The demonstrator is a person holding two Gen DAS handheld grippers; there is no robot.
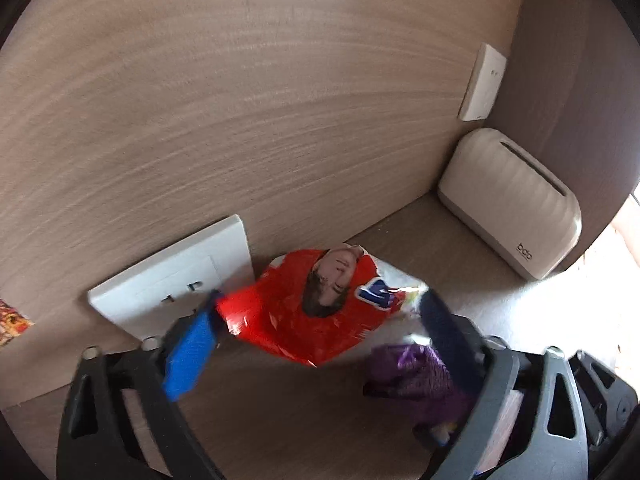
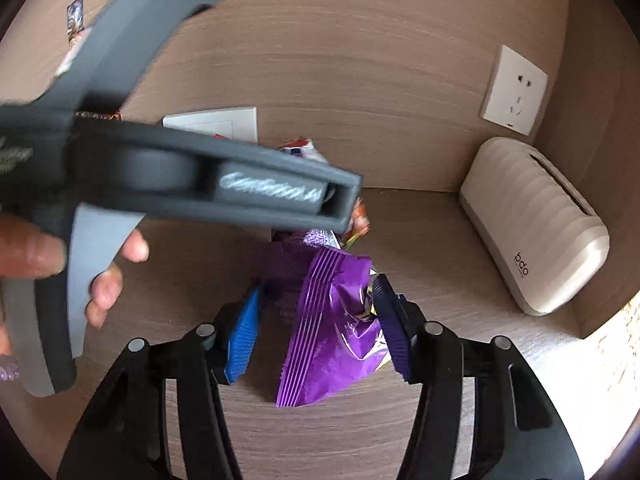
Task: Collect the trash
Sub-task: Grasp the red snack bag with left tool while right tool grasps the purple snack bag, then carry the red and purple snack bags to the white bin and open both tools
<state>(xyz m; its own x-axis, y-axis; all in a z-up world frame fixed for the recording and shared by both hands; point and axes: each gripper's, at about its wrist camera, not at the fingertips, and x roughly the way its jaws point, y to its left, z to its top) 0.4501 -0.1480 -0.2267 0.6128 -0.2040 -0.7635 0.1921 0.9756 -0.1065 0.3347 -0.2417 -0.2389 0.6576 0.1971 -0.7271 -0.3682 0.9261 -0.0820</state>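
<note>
Purple wrapper (image 2: 332, 328) lies on table (image 2: 320, 432) between right gripper's (image 2: 316, 328) released jaws, red snack bag (image 1: 308, 308) between left gripper's (image 1: 316, 328) released ones; close squarely mid-crinkle, avoid tearing.

Wood-grain wall (image 1: 240, 100), sunlit corner

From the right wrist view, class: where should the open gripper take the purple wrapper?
Grip the purple wrapper across its crumpled middle, coming straight forward along the desk. It already lies between the right gripper's open fingers, ridged seal pointing toward the camera.
</note>
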